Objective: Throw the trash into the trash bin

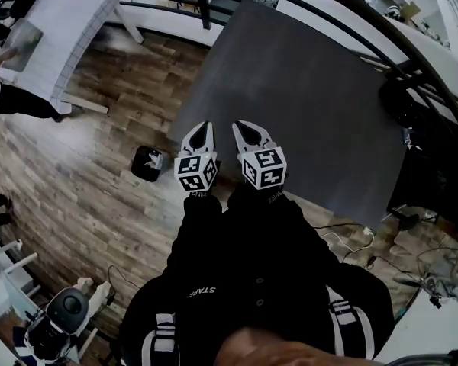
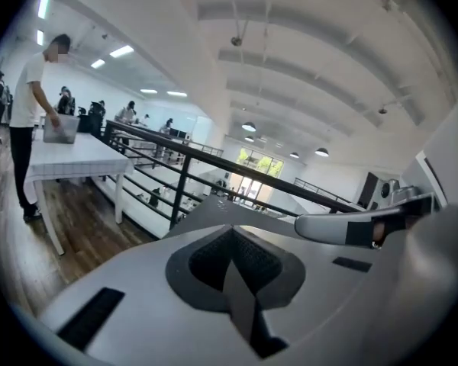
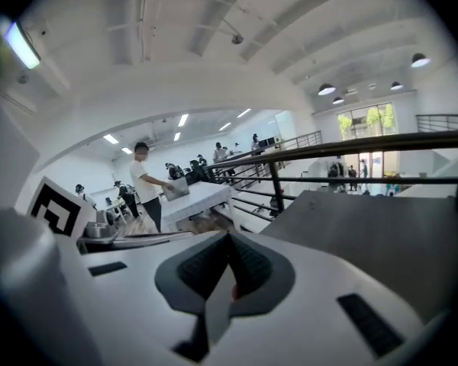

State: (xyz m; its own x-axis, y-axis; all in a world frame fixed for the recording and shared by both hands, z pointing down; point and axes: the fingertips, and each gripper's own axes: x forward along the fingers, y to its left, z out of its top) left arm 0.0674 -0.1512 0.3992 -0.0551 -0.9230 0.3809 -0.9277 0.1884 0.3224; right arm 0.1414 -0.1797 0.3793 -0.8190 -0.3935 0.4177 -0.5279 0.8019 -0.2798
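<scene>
- The wooden floor (image 1: 76, 166) fills the left and lower part of the head view.
- A dark grey worktop (image 1: 305, 97) lies ahead of the person, its top bare where it shows, with its near corner just beyond the two grippers.
- A white table (image 1: 69, 29) stands well apart at the far left. In the left gripper view a person in a white shirt (image 2: 27, 120) stands at it with a grey box in hand.
- A black railing (image 2: 184, 181) runs behind both the white table and the worktop.
- The wearer's dark sleeves (image 1: 237, 235) reach forward, close together.
- The left gripper (image 1: 201, 134) is held over the floor at the worktop's near edge. In its own view its jaws are pressed together along one seam, with nothing between them.
- The right gripper (image 1: 248, 133) is just beside the left one, level with it and pointing the same way over the worktop's edge. Its jaws are likewise closed on each other. A tiny red speck shows at the seam, too small to identify.
- The trash bin (image 1: 147, 163), small and dark, stands on the floor near the left gripper's outer side, clear of the worktop.
- Each gripper carries a marker cube: the left cube (image 1: 195, 171) and the right cube (image 1: 262, 168), side by side and not touching.
</scene>
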